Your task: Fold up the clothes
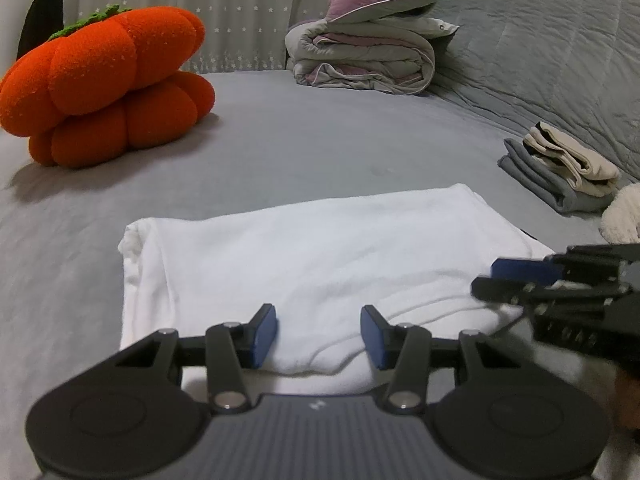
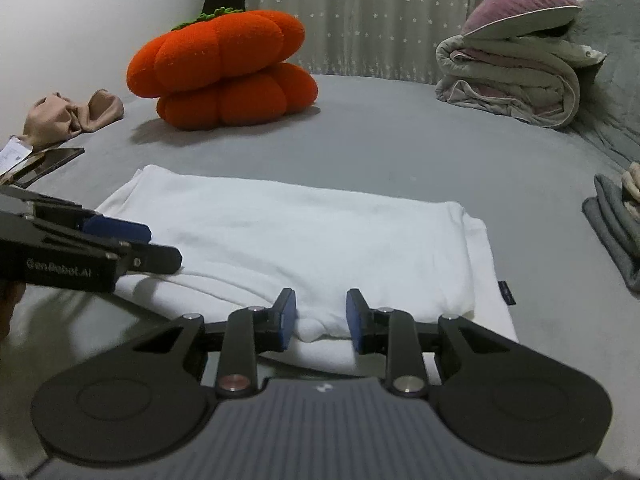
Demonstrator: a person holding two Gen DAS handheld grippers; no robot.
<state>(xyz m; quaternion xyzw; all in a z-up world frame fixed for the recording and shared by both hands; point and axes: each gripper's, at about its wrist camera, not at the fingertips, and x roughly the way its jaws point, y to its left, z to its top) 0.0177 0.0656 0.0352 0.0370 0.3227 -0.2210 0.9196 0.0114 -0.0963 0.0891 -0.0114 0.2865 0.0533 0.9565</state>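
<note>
A white garment lies folded into a wide rectangle on the grey bed. My left gripper sits at its near edge towards the left, blue pads closed on a thick bunch of the white cloth. My right gripper sits at the near edge towards the right, with a lump of the same cloth pinched between its pads. Each gripper shows side-on in the other's view: the right gripper and the left gripper, both low over the garment.
An orange pumpkin cushion stands at the back left. A rolled quilt with a purple pillow is at the back. Folded grey and beige clothes lie to the right. A beige garment and a dark flat object lie left.
</note>
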